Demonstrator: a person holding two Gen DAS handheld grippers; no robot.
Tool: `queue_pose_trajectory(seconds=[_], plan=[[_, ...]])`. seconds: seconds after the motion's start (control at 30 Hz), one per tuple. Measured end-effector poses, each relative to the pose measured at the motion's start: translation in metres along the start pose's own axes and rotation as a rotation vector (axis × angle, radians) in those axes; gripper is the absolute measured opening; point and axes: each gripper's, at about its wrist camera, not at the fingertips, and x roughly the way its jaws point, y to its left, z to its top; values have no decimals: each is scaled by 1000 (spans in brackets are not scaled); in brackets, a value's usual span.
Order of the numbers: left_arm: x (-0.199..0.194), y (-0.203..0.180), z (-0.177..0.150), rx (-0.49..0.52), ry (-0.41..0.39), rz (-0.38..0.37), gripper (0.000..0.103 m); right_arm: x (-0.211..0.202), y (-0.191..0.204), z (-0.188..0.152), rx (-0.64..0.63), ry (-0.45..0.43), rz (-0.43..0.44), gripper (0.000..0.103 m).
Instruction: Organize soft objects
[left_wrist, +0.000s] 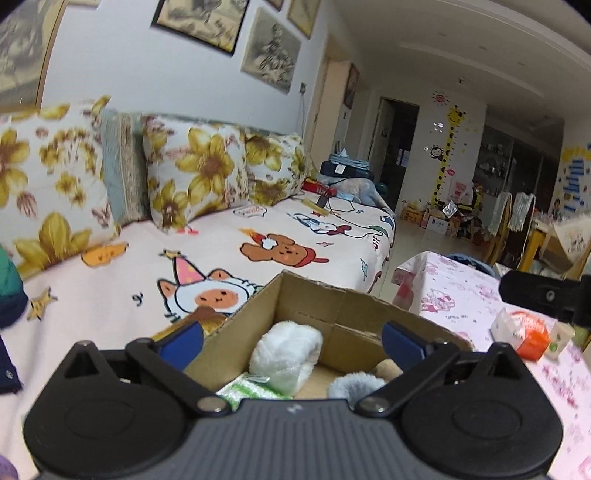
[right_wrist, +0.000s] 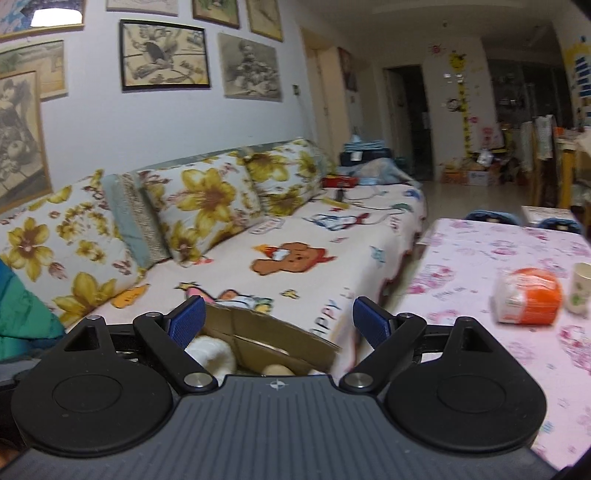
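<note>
Both grippers empty over the box.

Left gripper (left_wrist: 291, 341) and right gripper (right_wrist: 279, 323) gape wide, holding nothing. The cardboard box (left_wrist: 332, 306) sits on the sofa (left_wrist: 110, 295), holding a white plush (left_wrist: 284, 354), a grey plush (left_wrist: 354, 384) at 5 o'clock and a green packet (left_wrist: 251, 389). At 3 o'clock, an orange pack (right_wrist: 532, 299) lies on the pink surface (right_wrist: 480, 258).

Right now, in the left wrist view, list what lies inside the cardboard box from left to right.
Green-and-white packet → white plush → grey-blue plush, with a tan item just behind it.
</note>
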Motion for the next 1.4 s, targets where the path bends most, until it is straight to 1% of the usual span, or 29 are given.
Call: queue_pose_trajectory(seconds=[0.17, 0.3, 0.5, 0.6, 0.77, 0.97, 1.2, 1.4], plan=[[-20, -10, -5, 54, -25, 18, 102, -23, -8, -9, 36, -6, -99, 103], [-40, -16, -9, 96, -43, 28, 102, -40, -13, -20, 48, 6, -144, 103], [-70, -23, -23, 122, -16, 0, 102, -60, -16, -35, 99, 39, -184, 103], [-84, -27, -27, 155, -4, 12, 102, -71, -12, -43, 90, 42, -209, 103], [-107, -33, -33, 198, 29, 8, 102, -88, -7, -49, 90, 51, -217, 103], [-131, -29, -34, 179, 51, -6, 102, -108, 1, -53, 87, 54, -223, 103], [-162, -27, -39, 208, 40, -10, 102, -126, 11, -54, 73, 47, -215, 103], [-185, -20, -41, 201, 25, -8, 102, -137, 19, -57, 55, 34, -213, 103]])
